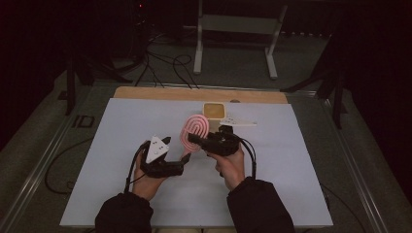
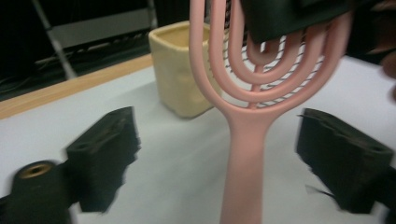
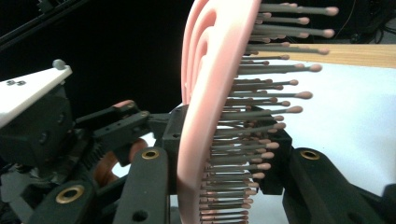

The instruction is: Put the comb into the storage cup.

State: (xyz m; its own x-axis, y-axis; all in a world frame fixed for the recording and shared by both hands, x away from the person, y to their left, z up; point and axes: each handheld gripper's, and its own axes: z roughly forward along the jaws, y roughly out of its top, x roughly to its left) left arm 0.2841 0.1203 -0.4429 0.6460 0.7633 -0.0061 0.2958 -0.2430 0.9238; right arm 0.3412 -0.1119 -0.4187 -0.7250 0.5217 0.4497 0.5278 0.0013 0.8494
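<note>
Right gripper (image 1: 194,139): jaws clamped on the head of the pink hairbrush (image 1: 195,132), bristles squeezed between them, brush held upright above the white mat (image 1: 291,160). Left gripper (image 1: 183,159): jaws spread wide either side of the brush handle, pads clear of it, so it carries nothing. Judged: handover to the right side looks complete. Left to do: probably setting the brush into the cream cup (image 1: 214,111) just beyond; cup appears empty, brush not yet over it.
</note>
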